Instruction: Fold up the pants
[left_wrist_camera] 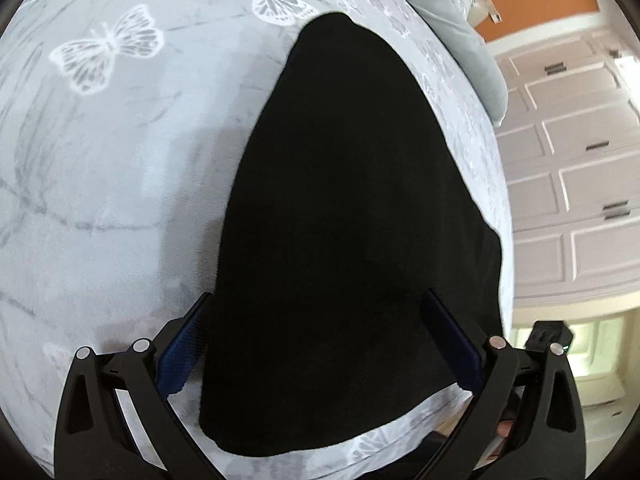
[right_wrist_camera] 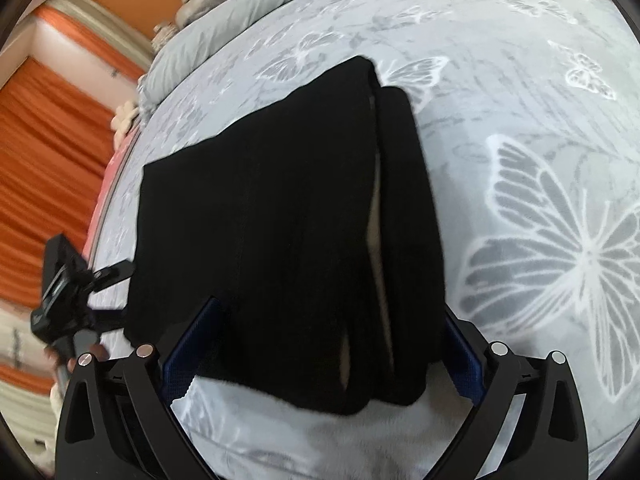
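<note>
Black pants (left_wrist_camera: 352, 208) are seen laid flat on the butterfly-print blanket (left_wrist_camera: 120, 168), already doubled up into a stacked bundle: layered edges and a pale slit betw. layers can be made out in the right wrist view. No lift at present; the fabric is resting on the bed.

Left gripper (left_wrist_camera: 316, 344): jaws are spread wide, released, w/ the near end of the pants lying betw. the two blue pads. Nothing is pinched; cloth is straddled, not held. Whether the pads are touching the fabric can't be told.

Right gripper (right_wrist_camera: 332, 344): same story, jaws spread wide, near hem of the pants (right_wrist_camera: 288, 220) framed betw. the pads, no grasp made. The left gripper (right_wrist_camera: 68, 280) is also caught at the left edge of this view, just beside the bundle's left side, near the bed edge.

Key relation: in both views the pants run straight ahead from the claw, long axis pointing away along the fingers toward the pillows (right_wrist_camera: 240, 12). Both claws are parked at the near short end, side by side, approx. equally close; neither is clearly nearer. Left one covers the side toward the bed edge, right one the side w/ the stacked layers.

Judged: a further fold, if wanted, would be made by closing on the near end and carrying it fwd over the far end. Risk: stacked layers on the right side could be split if only the top ply is caught.
</note>
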A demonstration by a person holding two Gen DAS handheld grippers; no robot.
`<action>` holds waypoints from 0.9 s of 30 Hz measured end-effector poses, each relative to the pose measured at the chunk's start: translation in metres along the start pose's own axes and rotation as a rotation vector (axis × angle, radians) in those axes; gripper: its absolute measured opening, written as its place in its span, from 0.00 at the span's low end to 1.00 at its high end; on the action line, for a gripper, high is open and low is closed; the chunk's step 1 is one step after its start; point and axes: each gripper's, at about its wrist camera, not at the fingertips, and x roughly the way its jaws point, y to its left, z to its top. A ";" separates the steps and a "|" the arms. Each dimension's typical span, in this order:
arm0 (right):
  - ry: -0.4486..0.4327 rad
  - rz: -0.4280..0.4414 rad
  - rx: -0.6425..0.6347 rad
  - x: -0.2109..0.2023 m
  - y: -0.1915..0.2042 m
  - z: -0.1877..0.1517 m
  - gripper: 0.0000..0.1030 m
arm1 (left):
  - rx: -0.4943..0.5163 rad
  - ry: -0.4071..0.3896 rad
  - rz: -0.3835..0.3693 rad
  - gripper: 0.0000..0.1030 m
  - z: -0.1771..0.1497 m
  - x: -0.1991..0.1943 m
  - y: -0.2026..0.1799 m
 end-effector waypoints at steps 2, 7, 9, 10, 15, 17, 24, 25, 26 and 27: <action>0.003 -0.008 -0.029 0.003 0.001 -0.002 0.95 | 0.040 -0.009 0.034 0.95 -0.002 0.005 -0.010; -0.018 0.046 -0.025 -0.006 0.004 0.001 0.35 | 0.115 0.005 0.046 0.38 -0.001 0.003 -0.028; -0.040 0.078 -0.033 -0.022 0.012 0.004 0.31 | 0.131 0.011 0.036 0.30 0.002 -0.010 -0.032; -0.051 0.106 -0.044 -0.032 0.018 0.003 0.31 | 0.142 -0.001 0.037 0.22 0.002 -0.019 -0.034; -0.040 0.214 -0.012 -0.059 0.016 -0.018 0.31 | 0.154 0.017 -0.066 0.19 -0.020 -0.062 -0.030; 0.006 0.204 0.028 -0.049 0.003 -0.034 0.37 | 0.158 0.046 -0.052 0.21 -0.034 -0.055 -0.022; -0.171 0.090 0.143 -0.076 -0.024 -0.057 0.66 | 0.142 -0.031 0.095 0.63 -0.054 -0.049 -0.002; -0.213 0.091 0.130 -0.087 -0.023 -0.062 0.67 | 0.165 -0.101 0.140 0.79 -0.057 -0.060 -0.004; -0.235 0.110 0.109 -0.094 -0.020 -0.069 0.67 | 0.178 -0.153 0.154 0.84 -0.060 -0.069 -0.007; -0.234 0.127 0.090 -0.095 -0.016 -0.076 0.68 | 0.185 -0.169 0.141 0.87 -0.063 -0.072 -0.008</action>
